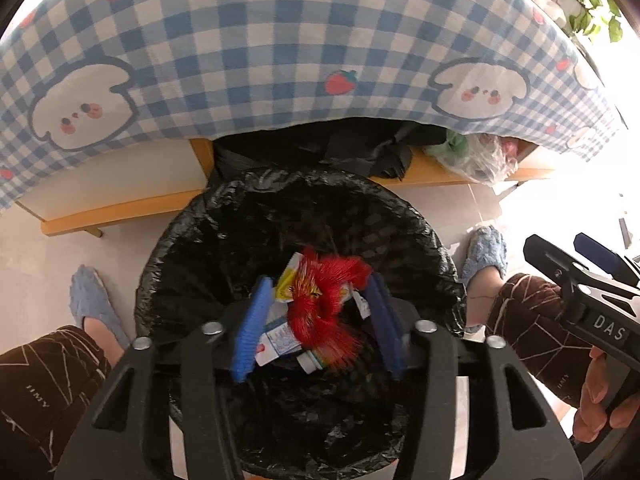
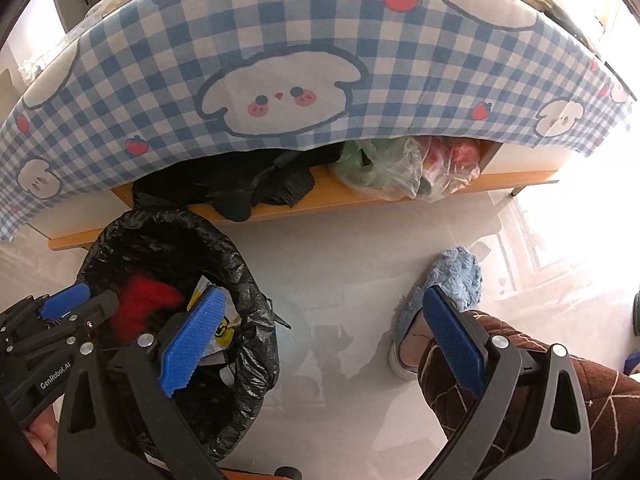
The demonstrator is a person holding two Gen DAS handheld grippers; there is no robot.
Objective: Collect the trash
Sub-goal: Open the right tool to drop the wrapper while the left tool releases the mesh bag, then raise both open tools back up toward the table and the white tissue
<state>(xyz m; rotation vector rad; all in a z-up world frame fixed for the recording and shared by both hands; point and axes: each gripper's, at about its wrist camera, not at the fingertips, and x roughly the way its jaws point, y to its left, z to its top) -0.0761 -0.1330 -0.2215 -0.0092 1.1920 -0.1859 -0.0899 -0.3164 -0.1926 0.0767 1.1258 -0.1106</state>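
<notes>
From the left wrist, the left gripper hangs over the bin lined with a black bag, its jaws parted. The red wrapper and the white and yellow packets show blurred between the blue pads; they seem to be dropping free, not pinched.

From the right wrist, the right gripper stands wide and empty above bare floor, beside the bin, where the red wrapper shows. This load looks delivered. Bags on the shelf under the checked cloth may remain.
</notes>
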